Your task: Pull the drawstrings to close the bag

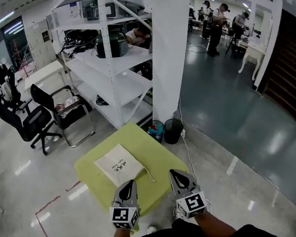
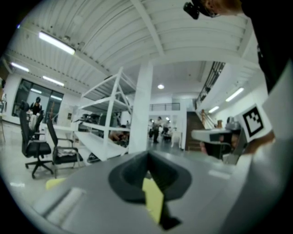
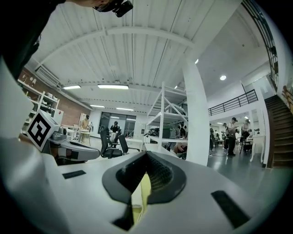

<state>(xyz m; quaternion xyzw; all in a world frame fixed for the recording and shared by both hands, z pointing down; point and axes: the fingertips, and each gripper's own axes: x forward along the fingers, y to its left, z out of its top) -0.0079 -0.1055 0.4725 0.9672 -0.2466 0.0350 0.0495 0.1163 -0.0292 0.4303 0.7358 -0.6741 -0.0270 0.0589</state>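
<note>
Though poised to begin, holding nothing yet. Nearest, close to the body: left gripper (image 1: 129, 185) and right gripper (image 1: 175, 174), side by side over the near edge of the green table (image 1: 158, 143). Both with jaws pressed together and empty, as seen in each gripper view, with only a sliver of green tabletop past the closed tips.

Just ahead of the left gripper, its tip at the near edge: white cloth bag (image 1: 118, 165), lying flat on the table, dark print facing up. Touching or just above, impossible to say. Off the bag's near right corner: a thin cord (image 1: 149, 175), trailing loose on the table between the two grippers, held by neither. No second cord to be made out.

Judged as the opening step: approach, before any grasp. Next move calls for spreading the jaws, lowering onto the cord and pinching it, probably steadying the bag's mouth with the other gripper, then pulling to gather the cloth. Thin cord flat on the table, so a low, exact pinch needed.

Farther off: two bins (image 1: 166, 131) on the floor, a white pillar (image 1: 165, 51), white shelves (image 1: 113, 66), black chairs (image 1: 28, 121), people (image 1: 217, 23) at the far end.
</note>
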